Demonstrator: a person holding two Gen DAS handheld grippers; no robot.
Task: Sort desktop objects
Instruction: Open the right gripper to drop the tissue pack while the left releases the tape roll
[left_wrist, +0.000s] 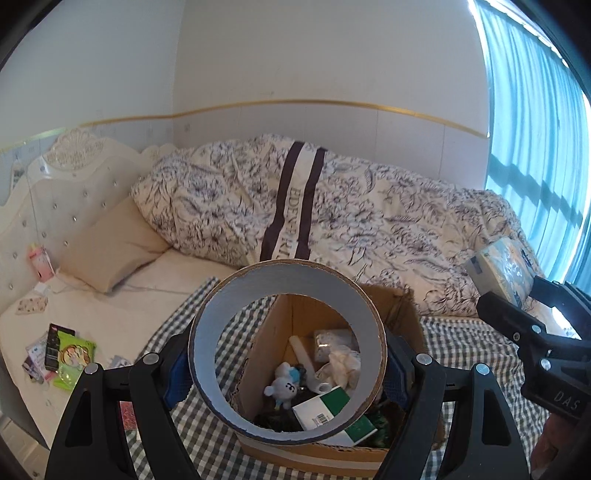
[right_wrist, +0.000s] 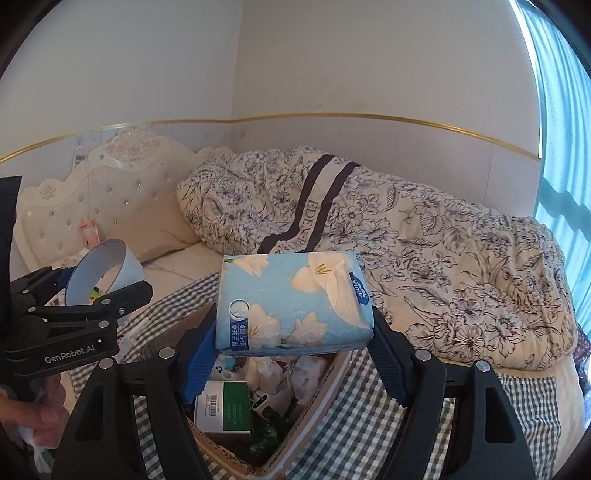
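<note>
Home bedroom, tufted headboard (right_wrist: 110, 195), floral duvet (left_wrist: 332, 221), pillow (left_wrist: 110, 247)

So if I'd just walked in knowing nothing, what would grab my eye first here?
Probably the big grey tape roll pinched between the left gripper fingers, held over an open cardboard box so you see the clutter inside through its hole. Next, the blue flowered tissue pack clamped in the right gripper above the same box. Behind both lies a bed with a rumpled floral quilt.

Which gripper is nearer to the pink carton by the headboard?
Left. The left gripper, holding the grey tape roll, is on the pink carton's side; the right gripper is farther away.
</note>
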